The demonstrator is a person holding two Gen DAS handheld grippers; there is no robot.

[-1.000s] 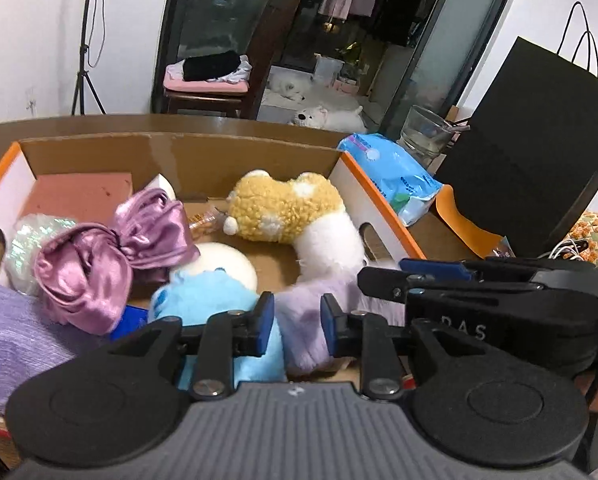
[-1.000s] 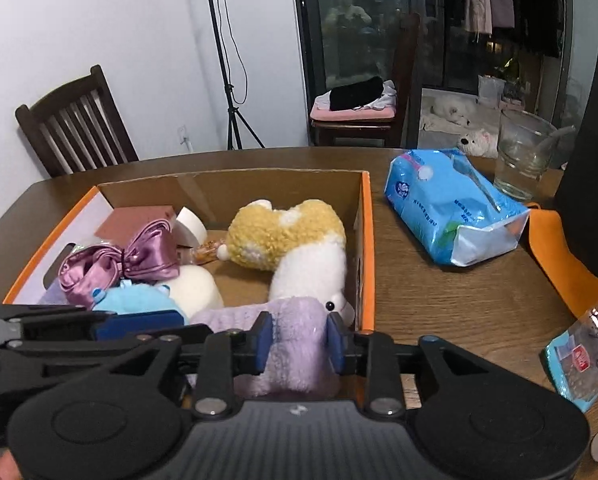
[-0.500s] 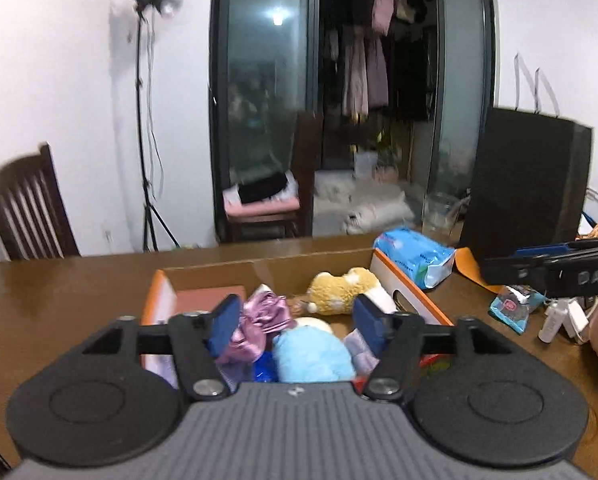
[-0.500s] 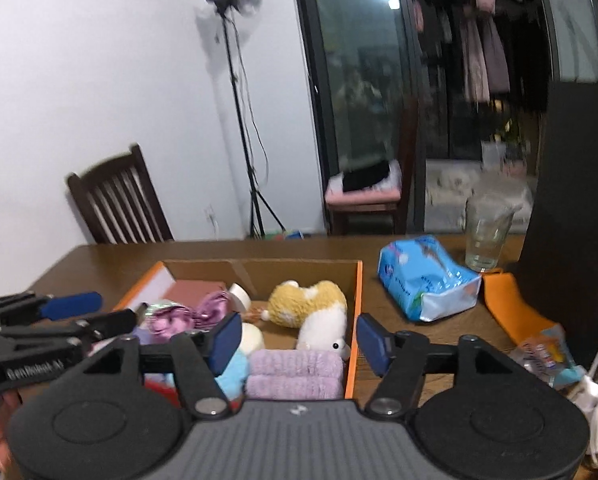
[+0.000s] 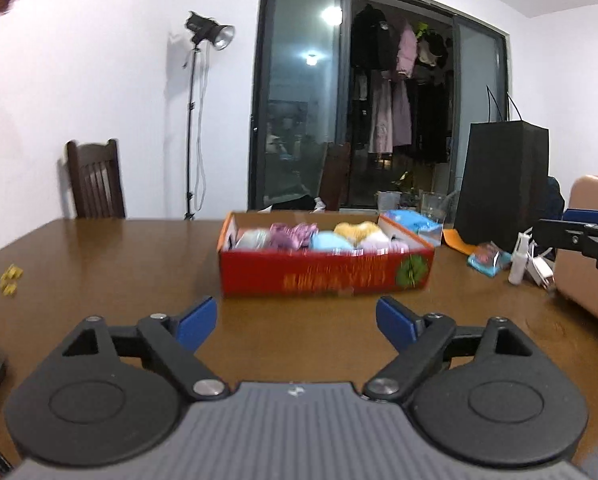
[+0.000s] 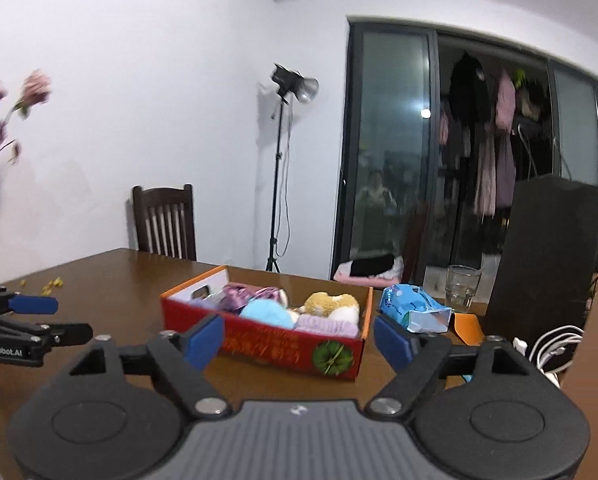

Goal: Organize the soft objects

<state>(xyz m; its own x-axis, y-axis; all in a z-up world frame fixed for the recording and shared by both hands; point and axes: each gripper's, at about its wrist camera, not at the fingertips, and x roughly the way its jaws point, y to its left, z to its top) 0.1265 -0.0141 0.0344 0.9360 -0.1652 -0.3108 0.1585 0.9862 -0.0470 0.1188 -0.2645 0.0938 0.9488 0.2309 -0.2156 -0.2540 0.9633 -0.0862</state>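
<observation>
Two grippers are in my hands, and both have their jaws spreading wide with nothing between the blue pads: my left gripper (image 5: 297,322) and my right gripper (image 6: 298,340) each point slightly downward over the brown table (image 5: 119,264), well short of the red box (image 5: 325,272). The box sits near the middle of the table, its long axis running left to right across my left view, the long printed side facing me; in my right view it lies at a slant, the end with the green round print (image 6: 333,356) nearest. Inside, the soft things are packed in a row along that long axis: a shiny purple bow (image 6: 245,294), a light blue plush (image 6: 265,312), a yellow and white plush (image 6: 331,304) and a folded lilac cloth (image 6: 325,326) at the front right corner. Just beside the box on its right lie a blue tissue pack (image 6: 413,310) and a glass (image 6: 461,288), with a black paper bag (image 5: 499,184) behind.
</observation>
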